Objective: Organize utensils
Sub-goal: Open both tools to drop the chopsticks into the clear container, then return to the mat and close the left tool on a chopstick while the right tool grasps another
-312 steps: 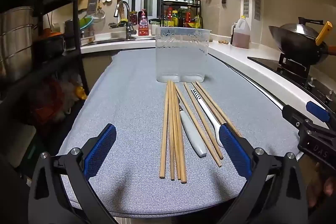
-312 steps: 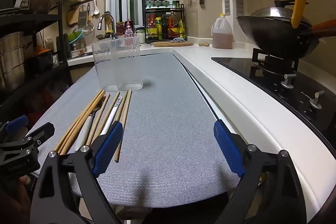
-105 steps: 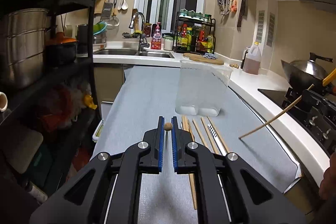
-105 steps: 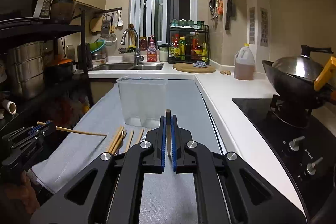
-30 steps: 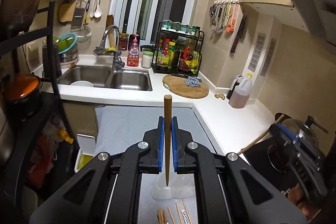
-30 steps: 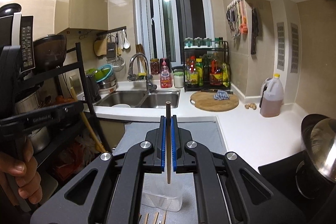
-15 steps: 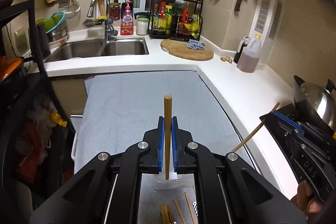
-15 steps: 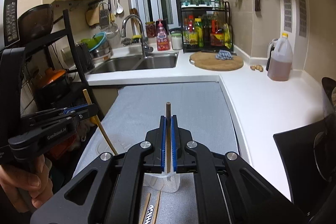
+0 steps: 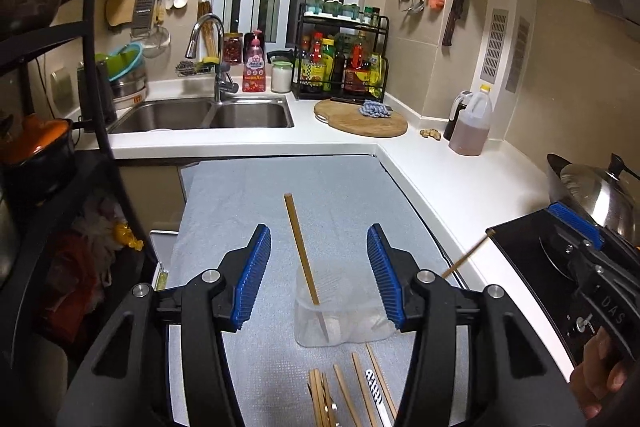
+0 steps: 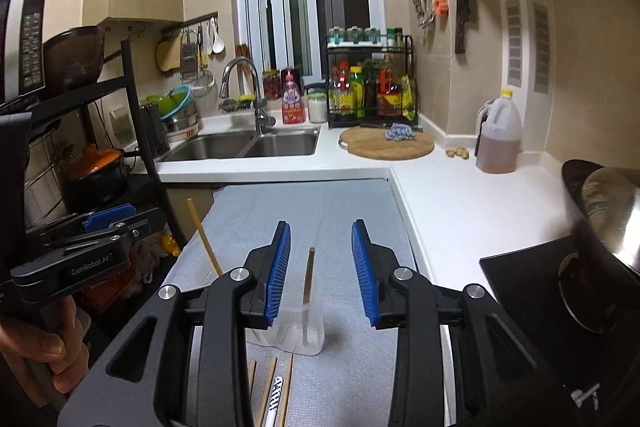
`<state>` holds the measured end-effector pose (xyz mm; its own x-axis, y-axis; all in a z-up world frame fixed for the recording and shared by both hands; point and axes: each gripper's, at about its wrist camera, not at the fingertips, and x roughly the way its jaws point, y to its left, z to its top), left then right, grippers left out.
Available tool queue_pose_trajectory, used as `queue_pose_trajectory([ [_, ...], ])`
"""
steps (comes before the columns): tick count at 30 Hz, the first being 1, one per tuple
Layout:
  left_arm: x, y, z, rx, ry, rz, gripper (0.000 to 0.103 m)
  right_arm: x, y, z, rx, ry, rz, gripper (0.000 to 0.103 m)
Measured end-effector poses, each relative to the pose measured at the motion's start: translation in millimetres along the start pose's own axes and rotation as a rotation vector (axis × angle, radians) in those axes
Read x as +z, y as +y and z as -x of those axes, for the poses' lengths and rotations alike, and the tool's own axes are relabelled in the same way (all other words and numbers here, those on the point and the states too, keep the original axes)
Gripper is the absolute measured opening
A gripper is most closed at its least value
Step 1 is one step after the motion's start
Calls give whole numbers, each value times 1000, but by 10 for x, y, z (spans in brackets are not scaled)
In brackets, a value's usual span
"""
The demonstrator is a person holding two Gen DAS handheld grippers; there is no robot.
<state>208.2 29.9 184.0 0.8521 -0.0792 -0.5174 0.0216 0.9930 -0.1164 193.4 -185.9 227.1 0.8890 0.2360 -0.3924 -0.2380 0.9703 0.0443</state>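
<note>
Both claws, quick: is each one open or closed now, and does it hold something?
Left claw: open, just released; the chopstick stands free in the clear container.
Right claw: open, just released; its chopstick also stands inside.

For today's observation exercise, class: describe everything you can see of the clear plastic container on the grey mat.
The container is a clear, slightly frosted plastic tub, open on top, standing upright on the grey mat. Its base looks split into two lobes. Two wooden chopsticks lean inside: the left chopstick tilts away to the left, the right chopstick stands nearly upright. Both rise past the rim, between open jaws that have just let go. More chopsticks lie on the mat just in front, not touching it.
</note>
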Motion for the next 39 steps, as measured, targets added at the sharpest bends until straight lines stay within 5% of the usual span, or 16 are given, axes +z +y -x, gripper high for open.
queue_pose_trajectory([
  [16, -759, -167, 767, 6, -53, -6, 49, -908, 59, 900, -2, -63, -8, 31],
  [21, -1300, -129, 837, -16, -57, -18, 41, -1297, 47, 946, 26, -49, -22, 3],
  [26, -1992, -41, 689, -25, -31, 3, 14, -1763, 78, 844, 55, 12, -44, 2],
  [31, -2627, 8, 548, -26, 65, 64, 11, -2261, 141, 661, 87, 97, -52, 2],
  [39, -2830, -33, 505, -9, 85, 36, 11, -2723, 222, 382, 132, 211, -60, 4],
])
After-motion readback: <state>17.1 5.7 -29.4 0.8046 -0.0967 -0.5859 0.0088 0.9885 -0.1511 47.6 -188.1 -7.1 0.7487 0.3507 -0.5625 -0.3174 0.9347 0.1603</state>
